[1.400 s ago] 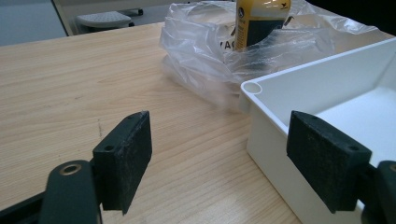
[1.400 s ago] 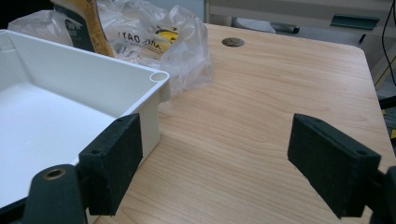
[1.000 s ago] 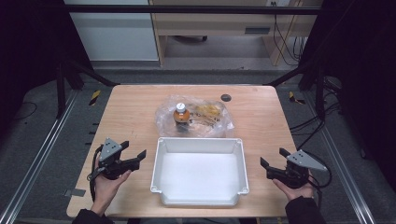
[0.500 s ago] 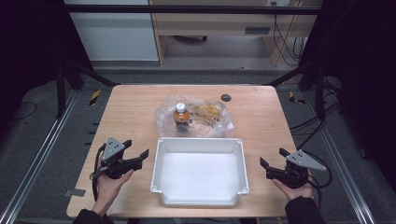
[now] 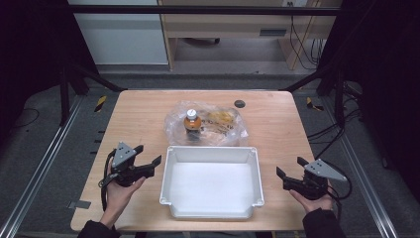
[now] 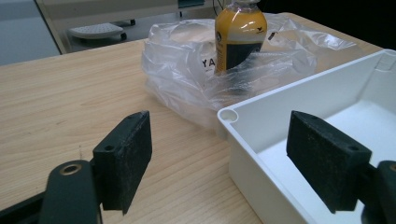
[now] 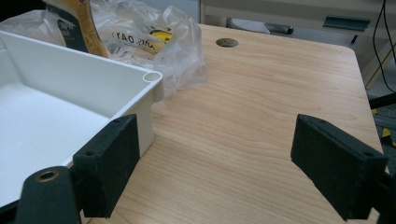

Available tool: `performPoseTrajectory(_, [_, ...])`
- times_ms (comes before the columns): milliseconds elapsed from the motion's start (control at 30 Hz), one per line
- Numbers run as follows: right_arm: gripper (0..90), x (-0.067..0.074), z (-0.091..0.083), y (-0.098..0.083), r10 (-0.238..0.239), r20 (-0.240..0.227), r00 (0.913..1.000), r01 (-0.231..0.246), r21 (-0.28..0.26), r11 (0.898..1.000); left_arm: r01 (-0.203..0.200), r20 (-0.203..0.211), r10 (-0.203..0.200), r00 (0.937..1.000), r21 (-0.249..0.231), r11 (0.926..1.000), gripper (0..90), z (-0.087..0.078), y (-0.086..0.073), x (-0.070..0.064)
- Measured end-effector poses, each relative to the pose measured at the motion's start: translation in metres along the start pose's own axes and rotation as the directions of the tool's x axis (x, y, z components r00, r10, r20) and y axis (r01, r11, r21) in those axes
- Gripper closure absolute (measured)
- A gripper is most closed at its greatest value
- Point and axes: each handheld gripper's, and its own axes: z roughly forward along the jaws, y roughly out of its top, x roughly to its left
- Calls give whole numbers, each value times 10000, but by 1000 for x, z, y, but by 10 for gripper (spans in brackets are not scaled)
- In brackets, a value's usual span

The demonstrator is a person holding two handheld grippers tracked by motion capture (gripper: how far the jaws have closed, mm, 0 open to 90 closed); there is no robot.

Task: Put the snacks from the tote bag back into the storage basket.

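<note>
On the bench (image 5: pixel 143 114), a white tray (image 5: pixel 210 215) sits at the near edge. Behind it, crinkled plastic bag (image 5: pixel 223 130) blurs the contents around an orange bottle (image 5: pixel 192 122). Your left hand-held gripper (image 5: pixel 147 158) and right hand-held gripper (image 5: pixel 288 172) flank the tray, jaws wide apart, empty.

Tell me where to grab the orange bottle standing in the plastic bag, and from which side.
Grip the orange bottle around its upper body just below the white cap, coming from the left with the left claw. It stands upright, and the crumpled plastic bag wraps its base, so the upper part looks clearest.
</note>
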Motion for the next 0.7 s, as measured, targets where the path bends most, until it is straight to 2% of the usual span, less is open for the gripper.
performPoseTrajectory(167, [156,1,0,0,-5,-8,10000,5,11,10000,67,22,-67,10000,-120,9999,226,2,4,0])
performPoseTrajectory(700, [133,1,1,0,86,-12,10000,-86,77,9999,-142,206,143,9997,-73,9999,226,16,16,-9])
